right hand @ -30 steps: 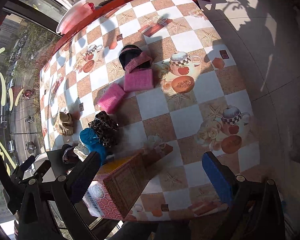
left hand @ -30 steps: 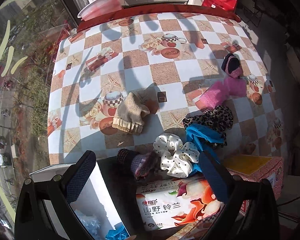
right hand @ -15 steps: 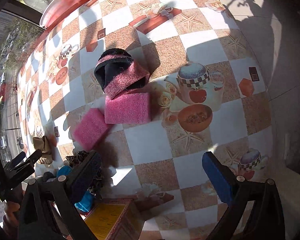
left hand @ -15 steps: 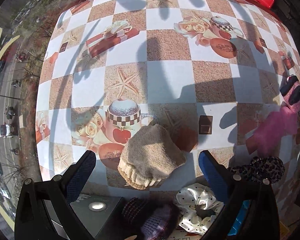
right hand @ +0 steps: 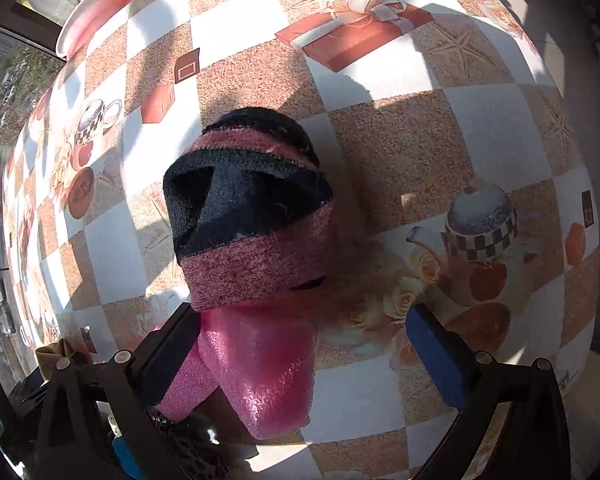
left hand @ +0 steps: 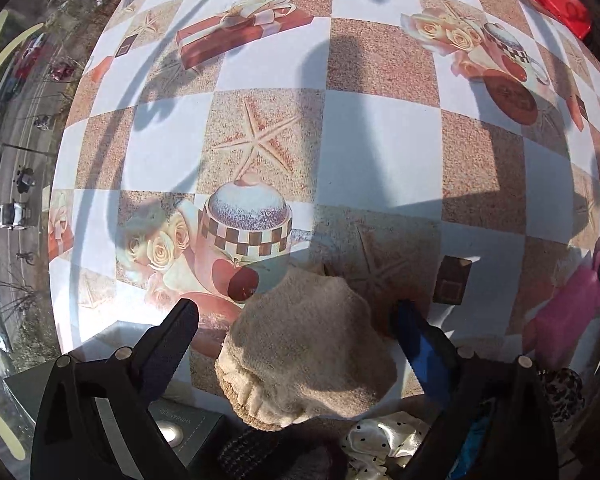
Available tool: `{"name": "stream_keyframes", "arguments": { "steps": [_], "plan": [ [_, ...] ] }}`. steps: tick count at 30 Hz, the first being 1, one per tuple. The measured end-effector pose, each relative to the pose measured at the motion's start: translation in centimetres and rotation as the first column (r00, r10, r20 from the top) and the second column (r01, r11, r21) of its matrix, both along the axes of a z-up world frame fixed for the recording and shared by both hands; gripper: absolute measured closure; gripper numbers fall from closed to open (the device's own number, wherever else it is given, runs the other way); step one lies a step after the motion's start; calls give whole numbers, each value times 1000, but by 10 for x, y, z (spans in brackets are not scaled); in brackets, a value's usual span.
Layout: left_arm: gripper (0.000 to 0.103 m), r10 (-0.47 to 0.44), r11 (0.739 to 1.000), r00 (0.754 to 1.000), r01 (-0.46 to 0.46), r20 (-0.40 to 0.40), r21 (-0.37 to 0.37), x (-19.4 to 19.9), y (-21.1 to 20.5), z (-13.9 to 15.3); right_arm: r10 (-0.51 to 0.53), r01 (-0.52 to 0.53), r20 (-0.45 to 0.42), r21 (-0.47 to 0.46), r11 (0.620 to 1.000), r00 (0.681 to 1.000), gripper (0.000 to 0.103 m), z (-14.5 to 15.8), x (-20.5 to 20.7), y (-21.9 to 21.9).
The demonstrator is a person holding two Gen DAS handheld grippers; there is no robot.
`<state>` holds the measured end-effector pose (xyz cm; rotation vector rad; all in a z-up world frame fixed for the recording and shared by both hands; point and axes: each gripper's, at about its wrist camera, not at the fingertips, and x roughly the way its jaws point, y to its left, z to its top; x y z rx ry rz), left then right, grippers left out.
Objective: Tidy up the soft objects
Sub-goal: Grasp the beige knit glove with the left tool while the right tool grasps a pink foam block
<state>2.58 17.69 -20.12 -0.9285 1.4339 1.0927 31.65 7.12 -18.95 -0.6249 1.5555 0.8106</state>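
Left wrist view: a beige knitted item (left hand: pixel 306 350), apparently a folded sock or mitten with a ribbed cuff at its lower edge, lies on the checked tablecloth (left hand: pixel 380 152) in the lower centre of the frame. The left gripper (left hand: pixel 296 322) is positioned over it with jaws wide apart, one finger at lower left, the other at lower right, the knit lying between them; neither pad is seen to press it, though the right-hand pad stands just beside its edge. Judgement: the item is light, limp and compressible, not fragile, and unlikely to slip against the ribbed pads; the bulk of the folded body, above the cuff, is the sound place to pinch, since a hold on the cuff alone would let the rest dangle. At the bottom edge lie a white dotted scrunchie (left hand: pixel 380 440) and a dark knit piece (left hand: pixel 260 452), both partly hidden. Right wrist view: a black-and-pink striped knitted item (right hand: pixel 252 216) sits bundled at frame centre, resting partly over a pink fuzzy piece (right hand: pixel 260 372) in the lower centre. The right gripper (right hand: pixel 304 330) likewise stands open wide; its left finger appears to touch the edge of the pink piece, the right finger is clear over bare cloth. Judgement: both are soft and light; the two overlap, so a closure here may gather both together.
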Motion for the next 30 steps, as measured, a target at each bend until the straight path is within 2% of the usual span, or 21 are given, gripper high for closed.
{"name": "stream_keyframes", "arguments": {
  "steps": [4,7,9,10,12,15,17,22,30],
  "plan": [
    [12,-24,1000,1000,24,6,1,12,-2,1,-6,7,-31,12,1000,1000,0,2,-5,1],
    [16,-32,999,999,32,19,0,19,-4,3,24,-24,-17,2,1000,1000,0,4,-12,8],
    [21,-34,999,999,35,33,-4,20,-4,4,34,-34,-2,-1,999,999,4,5,-13,12],
    [25,-37,999,999,37,33,-3,21,-4,5,54,-54,26,-7,999,998,8,6,-15,16],
    [32,-43,999,998,43,34,4,23,-7,9,113,-111,70,-22,994,991,24,9,-20,18],
    [50,-45,999,998,45,37,9,22,-11,12,162,-160,91,-35,987,983,35,11,-23,20],
    [66,-55,998,998,55,28,14,21,-11,13,158,-156,73,-24,987,985,37,13,-20,17],
    [72,-52,998,996,49,69,41,9,-17,30,100,-100,10,30,995,995,38,25,6,-7],
    [72,-82,991,991,70,106,112,-1,-29,62,67,-67,-5,73,995,998,38,55,19,-38]
  ]
}}
